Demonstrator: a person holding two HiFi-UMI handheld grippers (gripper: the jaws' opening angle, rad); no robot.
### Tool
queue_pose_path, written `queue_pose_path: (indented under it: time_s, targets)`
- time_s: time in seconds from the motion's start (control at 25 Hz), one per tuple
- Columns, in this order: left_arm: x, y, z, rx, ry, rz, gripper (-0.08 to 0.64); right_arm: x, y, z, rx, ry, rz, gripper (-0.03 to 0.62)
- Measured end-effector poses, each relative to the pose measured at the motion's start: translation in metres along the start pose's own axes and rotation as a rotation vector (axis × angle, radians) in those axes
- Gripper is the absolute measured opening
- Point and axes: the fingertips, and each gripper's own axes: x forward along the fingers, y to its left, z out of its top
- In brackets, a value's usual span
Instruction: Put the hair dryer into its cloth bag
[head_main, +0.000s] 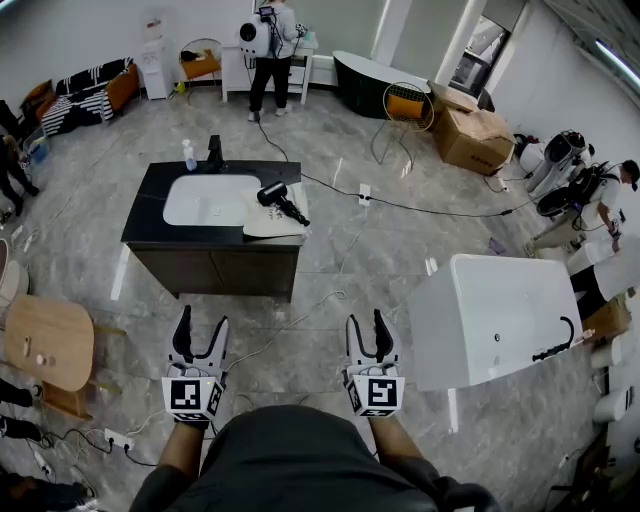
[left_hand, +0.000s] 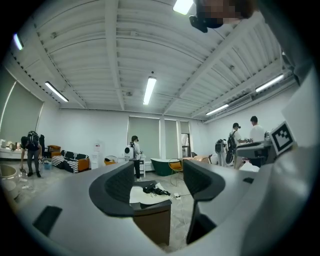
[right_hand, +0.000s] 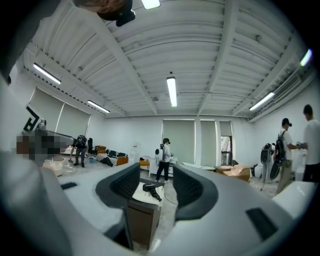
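Note:
A black hair dryer (head_main: 281, 201) lies on a pale cloth bag (head_main: 274, 220) at the right end of a dark vanity counter (head_main: 150, 215). Both grippers hover over the floor, well short of the vanity. My left gripper (head_main: 201, 333) is open, with nothing between its fingers. My right gripper (head_main: 368, 330) is also open and empty, its jaws standing narrower than the left's. Through the left gripper (left_hand: 157, 182) jaws I see the dryer (left_hand: 152, 189) on the bag (left_hand: 150, 196) far ahead. The right gripper (right_hand: 156, 186) frames the dryer (right_hand: 152, 190) and bag (right_hand: 146, 196) too.
The vanity has a white basin (head_main: 211, 199), a black tap (head_main: 215, 154) and a bottle (head_main: 189, 156). A white bathtub (head_main: 495, 315) stands to my right, a wooden stool (head_main: 48, 342) to my left. Cables (head_main: 420, 208) run across the floor. People (head_main: 272, 55) stand further off.

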Motion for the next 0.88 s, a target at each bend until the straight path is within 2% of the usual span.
queue_pose_path:
  time_s: [0.08, 0.2, 0.52, 0.72, 0.88]
  targets:
    - [0.000, 0.002, 0.000, 0.005, -0.003, 0.006, 0.322, 0.000, 0.002, 0.001, -0.001, -0.012, 0.005, 0.248]
    - [0.000, 0.004, -0.002, 0.003, 0.002, 0.011, 0.327, 0.000, 0.001, 0.000, -0.007, -0.020, -0.013, 0.293]
    - [0.008, 0.000, -0.006, 0.009, 0.018, 0.032, 0.327, 0.002, -0.016, -0.007, -0.015, -0.012, -0.053, 0.298]
    - [0.017, -0.007, -0.006, 0.028, 0.010, 0.082, 0.327, 0.008, -0.033, -0.010, -0.002, -0.027, -0.032, 0.298]
    - [0.022, -0.012, -0.013, 0.020, 0.015, 0.137, 0.327, 0.017, -0.050, -0.013, -0.034, -0.025, 0.011, 0.298]
